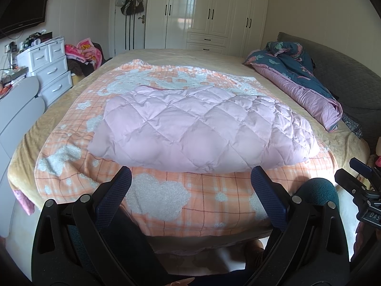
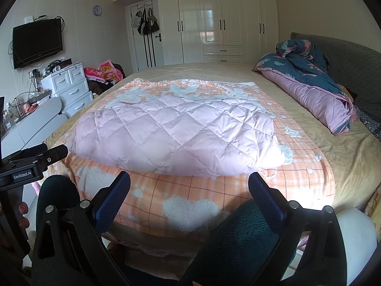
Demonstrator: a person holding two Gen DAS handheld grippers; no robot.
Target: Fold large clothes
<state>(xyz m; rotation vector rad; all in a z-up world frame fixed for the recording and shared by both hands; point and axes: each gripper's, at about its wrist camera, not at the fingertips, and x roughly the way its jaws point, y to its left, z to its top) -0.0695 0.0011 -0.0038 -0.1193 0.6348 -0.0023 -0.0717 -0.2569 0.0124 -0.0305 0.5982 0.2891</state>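
A pale pink quilted garment (image 1: 202, 126) (image 2: 173, 138) lies folded into a broad flat bundle on an orange checked blanket (image 1: 190, 205) (image 2: 181, 197) spread over the bed. My left gripper (image 1: 191, 176) hangs open just short of the bundle's near edge, holding nothing. My right gripper (image 2: 189, 181) is open too, at the same near edge and clear of the cloth. The right gripper's body shows at the right rim of the left wrist view, and the left gripper's body at the left rim of the right wrist view.
A rolled purple and dark floral duvet (image 1: 302, 83) (image 2: 314, 88) lies along the grey headboard (image 2: 352, 59) on the right. White drawers (image 1: 51, 69) (image 2: 71, 88) stand left of the bed. White wardrobes (image 2: 223, 21) fill the far wall. A dark teal sleeve (image 2: 240, 245) lies low.
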